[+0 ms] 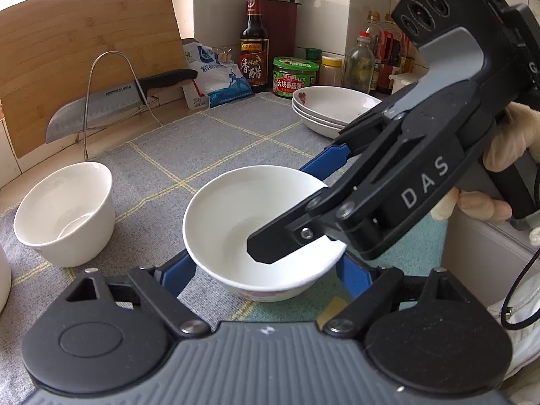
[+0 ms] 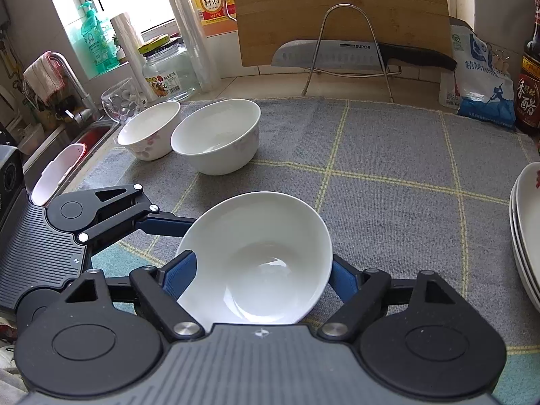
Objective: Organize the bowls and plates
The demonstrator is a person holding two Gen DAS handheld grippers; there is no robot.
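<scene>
The left claw [image 1: 265, 266] has its two blue pads pressed on the sides of a white bowl [image 1: 236, 209] and holds it just over the grey mat [image 1: 219, 135]. The right claw [image 2: 260, 270] is open wide, one finger inside that bowl and one outside, not squeezing. Two more bowls [image 2: 216, 138] stand well behind the held bowl. A stack of plates [image 1: 334, 108] sits off to its right.
</scene>
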